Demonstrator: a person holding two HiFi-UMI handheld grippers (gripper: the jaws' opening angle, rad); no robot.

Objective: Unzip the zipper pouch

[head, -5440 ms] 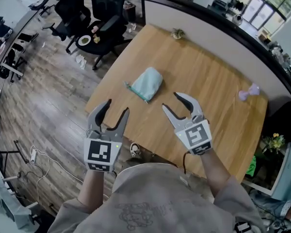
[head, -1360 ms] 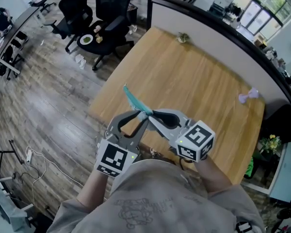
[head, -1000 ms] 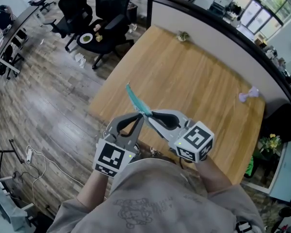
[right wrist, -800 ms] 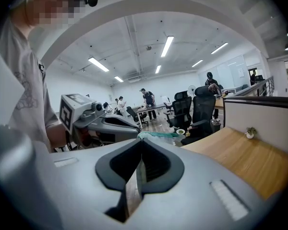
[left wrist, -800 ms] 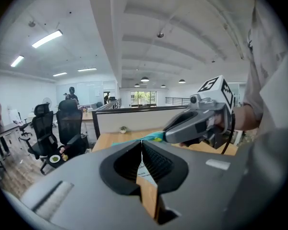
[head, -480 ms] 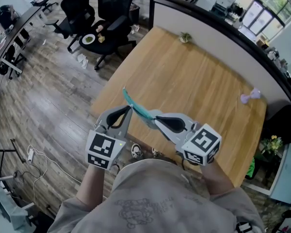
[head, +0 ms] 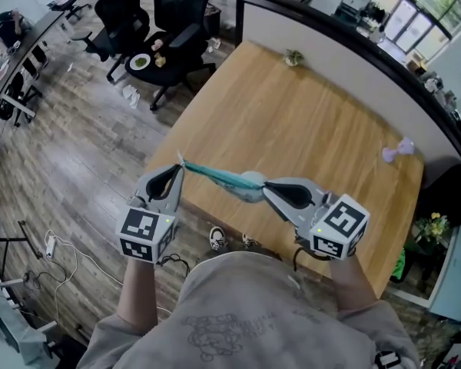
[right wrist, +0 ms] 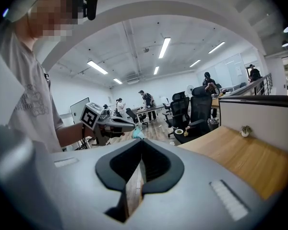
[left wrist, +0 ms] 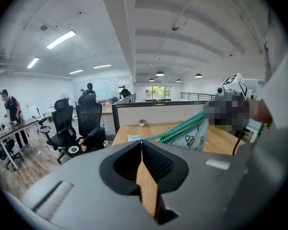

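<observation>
Hanging taut above the wooden table's (head: pixel 307 121) 6 o'clock edge: teal zipper pouch (head: pixel 223 177), ends pinched in closed jaws, left gripper (head: pixel 179 166) at 9 o'clock, right gripper (head: pixel 267 185) at 3. Potted plant (head: pixel 294 56) at 12; small purple object (head: pixel 397 151) at 3. Left gripper view alone shows the pouch's printed pictures.

I've got a wooden table (head: pixel 315 121) with a small potted plant (head: pixel 293 57) at its far edge, right by the grey partition (head: pixel 315 43). A small lilac object (head: pixel 398 151) that I can't identify sits near the right edge. Beyond the far-left corner stand black office chairs (head: pixel 173 18), one with a plate (head: pixel 140 62) on its seat, and a white power strip (head: pixel 52 245) lies on the plank floor (head: pixel 77 144).
</observation>
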